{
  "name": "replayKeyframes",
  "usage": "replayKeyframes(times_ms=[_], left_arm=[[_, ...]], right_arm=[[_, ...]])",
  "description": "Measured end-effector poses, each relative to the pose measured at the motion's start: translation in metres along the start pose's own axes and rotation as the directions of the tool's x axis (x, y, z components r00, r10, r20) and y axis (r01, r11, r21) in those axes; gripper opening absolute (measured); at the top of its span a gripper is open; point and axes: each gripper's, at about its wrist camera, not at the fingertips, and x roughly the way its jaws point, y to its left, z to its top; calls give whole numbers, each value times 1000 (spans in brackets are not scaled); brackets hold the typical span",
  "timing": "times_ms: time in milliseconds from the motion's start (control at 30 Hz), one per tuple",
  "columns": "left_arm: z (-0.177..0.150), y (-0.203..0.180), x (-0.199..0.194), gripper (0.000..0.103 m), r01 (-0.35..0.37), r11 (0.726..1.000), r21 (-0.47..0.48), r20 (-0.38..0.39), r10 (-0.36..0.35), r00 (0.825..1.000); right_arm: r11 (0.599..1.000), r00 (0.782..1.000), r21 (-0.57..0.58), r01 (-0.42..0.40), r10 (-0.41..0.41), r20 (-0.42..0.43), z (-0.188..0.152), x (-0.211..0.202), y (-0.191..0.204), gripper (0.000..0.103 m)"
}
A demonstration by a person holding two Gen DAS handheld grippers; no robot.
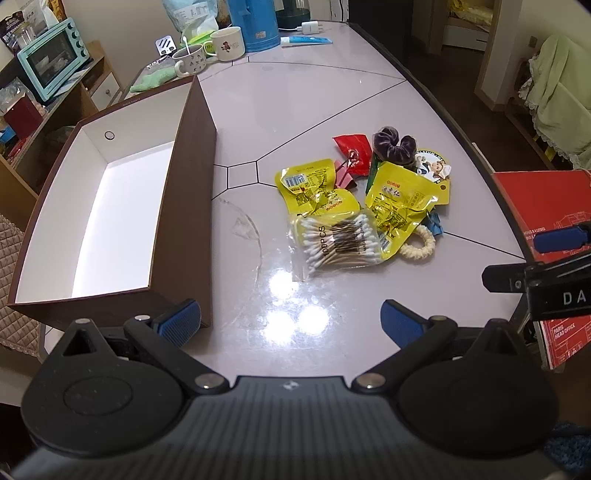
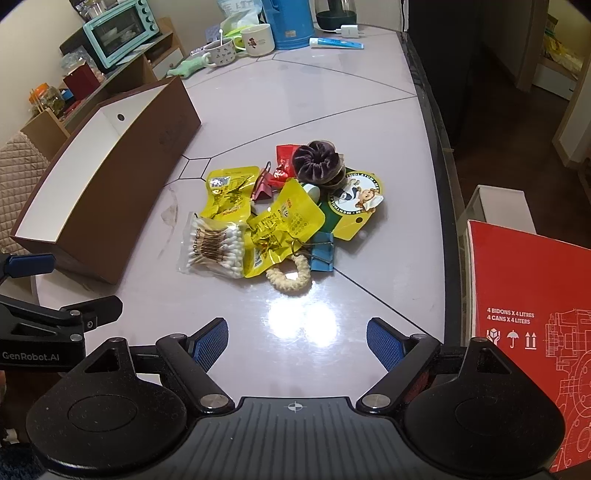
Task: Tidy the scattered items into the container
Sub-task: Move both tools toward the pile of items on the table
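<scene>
A brown box with a white inside (image 1: 110,192) (image 2: 92,166) stands empty at the table's left. A heap of small items lies mid-table: a bag of cotton swabs (image 1: 338,242) (image 2: 214,249), yellow snack packets (image 1: 402,195) (image 2: 284,225), a purple scrunchie (image 1: 393,142) (image 2: 316,162), a red packet (image 1: 354,151), a cream hair tie (image 2: 290,275), a blue binder clip (image 2: 321,251) and a pink one (image 2: 262,188). My left gripper (image 1: 290,321) hovers open near the table's front edge, beside the box corner. My right gripper (image 2: 297,345) hovers open in front of the heap. Neither holds anything.
At the table's far end stand mugs (image 1: 225,44), a blue jug (image 1: 253,24), a blue tube (image 1: 304,40) and a green cloth (image 1: 153,79). A red carton (image 2: 532,325) stands off the table's right edge. A turquoise oven (image 1: 51,59) sits on a shelf to the left.
</scene>
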Motion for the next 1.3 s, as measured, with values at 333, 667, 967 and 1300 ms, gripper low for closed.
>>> replayKeyframes(times_ms=[333,667,967,1300], left_arm=[[0,-3,3,103,-1,1000,-1,-6,1,1000],[0,7,-1,103,3,1000,-18,-4,-3,1000],[-6,20,-6,103,-28,998,-52,-9,27,1000],[-14,36,-14,103,-65,993,-101,-19,64,998]], right_arm=[[1000,1000,-4,-6,6,1,0,1,-3,85],[1000,1000,-9,-5,5,5,0,3,-3,85],[999,1000,-34,-14,14,0,2,7,5,85],[996,999,-76,-38,37,-12,6,11,19,85]])
